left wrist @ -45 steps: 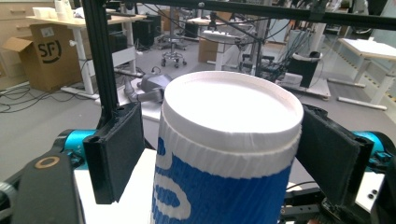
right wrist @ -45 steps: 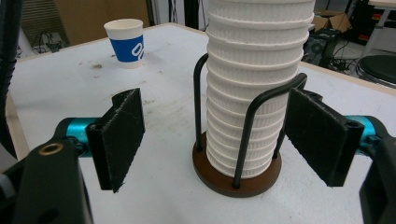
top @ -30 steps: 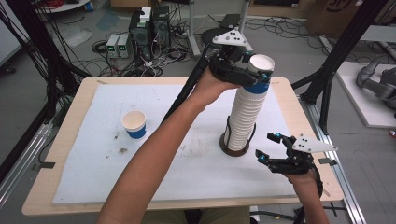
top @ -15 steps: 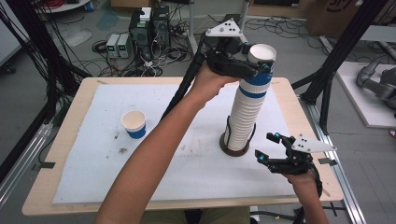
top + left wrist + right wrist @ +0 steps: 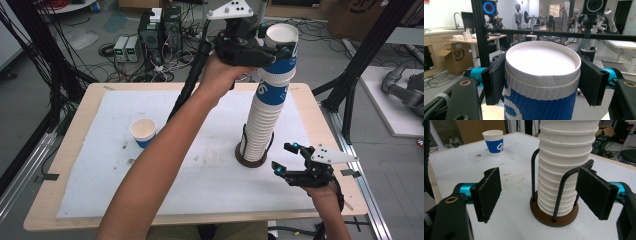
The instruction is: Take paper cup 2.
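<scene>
High view is showing the top cup (image 5: 281, 42) sitting at the head of the tall stack of paper cups (image 5: 264, 120), with the left gripper (image 5: 260, 50) clamping it just under the rim; its jaws have just been closing on the cup, and the pads are pressing both sides in the left gripper view. The stack is standing upright in a wire holder on a round brown base (image 5: 251, 159), right of the table's middle. The right gripper (image 5: 289, 159) is waiting just beside that base, its jaws standing wide with nothing between the pads. A single blue-and-white cup (image 5: 143, 132) is standing well apart on the left. A stained white sheet (image 5: 200, 175) is covering the wooden table (image 5: 65, 150). Beyond the far edge, cables and grey boxes (image 5: 127, 48) are lying on the floor between black frame legs.
</scene>
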